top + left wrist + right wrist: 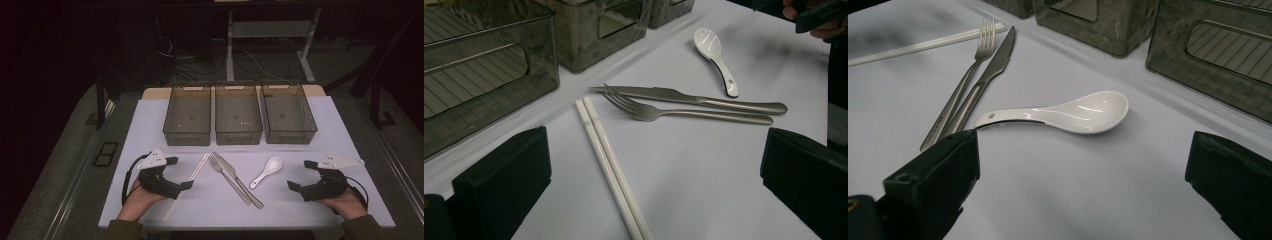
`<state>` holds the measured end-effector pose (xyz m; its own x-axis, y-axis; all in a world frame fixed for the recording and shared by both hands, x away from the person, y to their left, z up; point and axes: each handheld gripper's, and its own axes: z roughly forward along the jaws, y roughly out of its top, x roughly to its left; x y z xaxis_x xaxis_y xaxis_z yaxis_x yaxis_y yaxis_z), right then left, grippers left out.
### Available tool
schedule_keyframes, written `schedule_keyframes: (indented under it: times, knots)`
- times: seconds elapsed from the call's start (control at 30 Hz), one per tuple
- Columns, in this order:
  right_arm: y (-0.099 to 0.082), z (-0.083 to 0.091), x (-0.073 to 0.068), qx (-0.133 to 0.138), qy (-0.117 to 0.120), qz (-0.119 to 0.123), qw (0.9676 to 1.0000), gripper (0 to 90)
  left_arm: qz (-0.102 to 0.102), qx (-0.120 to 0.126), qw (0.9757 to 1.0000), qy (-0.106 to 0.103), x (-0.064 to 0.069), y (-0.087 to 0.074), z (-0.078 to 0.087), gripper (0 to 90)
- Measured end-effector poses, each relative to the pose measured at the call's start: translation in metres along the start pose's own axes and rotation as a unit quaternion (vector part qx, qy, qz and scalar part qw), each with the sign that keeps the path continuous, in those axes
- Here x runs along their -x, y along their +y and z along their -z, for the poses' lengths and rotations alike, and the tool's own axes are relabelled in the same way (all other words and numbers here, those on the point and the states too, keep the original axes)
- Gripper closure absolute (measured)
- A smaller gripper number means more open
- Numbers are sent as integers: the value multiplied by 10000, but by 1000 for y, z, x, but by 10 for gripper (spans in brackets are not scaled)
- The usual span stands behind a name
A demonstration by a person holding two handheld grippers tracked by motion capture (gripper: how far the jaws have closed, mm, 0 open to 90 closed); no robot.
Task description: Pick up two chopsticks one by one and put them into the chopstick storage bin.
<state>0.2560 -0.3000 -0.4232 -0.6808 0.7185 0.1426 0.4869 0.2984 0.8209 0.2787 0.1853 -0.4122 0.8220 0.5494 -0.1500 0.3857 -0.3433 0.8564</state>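
Fingers of left gripper wide, chopsticks between; spoon ahead of right gripper

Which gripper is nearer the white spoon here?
Right. The right gripper sits open just beside the spoon; the left gripper is across the chopsticks, fork and knife.

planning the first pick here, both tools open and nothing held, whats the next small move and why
Probably ease the right tool forward and down over the spoon. Its jaws stand open and empty, and the spoon lies just ahead of them, apart from the fork and knife. The left tool sits likewise open by the chopsticks. Three bins wait behind.
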Motion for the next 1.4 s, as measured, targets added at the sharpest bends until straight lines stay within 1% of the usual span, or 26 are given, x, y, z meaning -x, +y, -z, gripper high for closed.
schedule_keyframes:
  times: [0.07, 0.23, 0.27, 0.4, 0.63, 0.87, 0.9, 0.93, 0.97, 1.0, 1.1, 1.13, 1.23, 1.3, 1.33, 1.4]
  knots:
    - [0, 1, 0, 9, 17, -49, 10000, 10, 3, 16, 10000, -9, 0, 0, -1, 0]
    - [1, 2, 1, 14, 44, -140, 9999, 11, -39, -62, 10000, -40, 3, 2, -3, 0]
    - [1, 2, 1, 16, 46, -150, 9999, 11, -16, -50, 10000, -27, 4, 3, -4, 0]
    - [1, 2, 1, 13, 81, -120, 9999, 11, -42, -120, 9999, -28, 6, 4, -5, 0]
    - [1, 2, 0, 17, 114, -104, 9999, 10, -40, -134, 9999, -69, 10, 7, -10, 0]
    - [0, 2, 0, 0, 126, -130, 9998, 11, -92, -265, 9995, -119, 13, 8, -18, 6]
    - [0, 1, 1, -12, 133, -126, 9998, 11, -135, -312, 9993, -139, 14, 8, -20, 16]
    - [0, 1, 1, -20, 137, -119, 9998, 11, -135, -312, 9993, -139, 14, 8, -20, 28]
    - [0, 1, 0, -47, 147, -117, 9998, 11, -145, -363, 9992, -126, 14, 8, -22, 44]
    - [0, 1, 0, -50, 148, -103, 9998, 11, -74, -449, 9990, -31, 13, 8, -25, 65]
    - [0, 0, 0, -46, 151, -106, 9998, 11, -46, -471, 9989, 22, 11, 7, -26, 145]
    - [0, 1, 0, -47, 155, -113, 9998, 11, -14, -476, 9988, 88, 9, 7, -26, 157]
    - [0, 1, 1, -59, 159, -140, 9998, 11, 13, -467, 9988, 120, 8, 6, -26, 245]
    - [-1, 0, 1, -67, 156, -136, 9998, 11, 43, -498, 9986, 187, 6, 6, -25, 316]
    - [-1, 0, 1, -63, 144, -128, 9998, 11, 59, -532, 9982, 259, 5, 5, -25, 342]
    - [-1, 0, 1, -70, 149, -138, 9998, 11, 61, -537, 9981, 287, 4, 5, -25, 388]
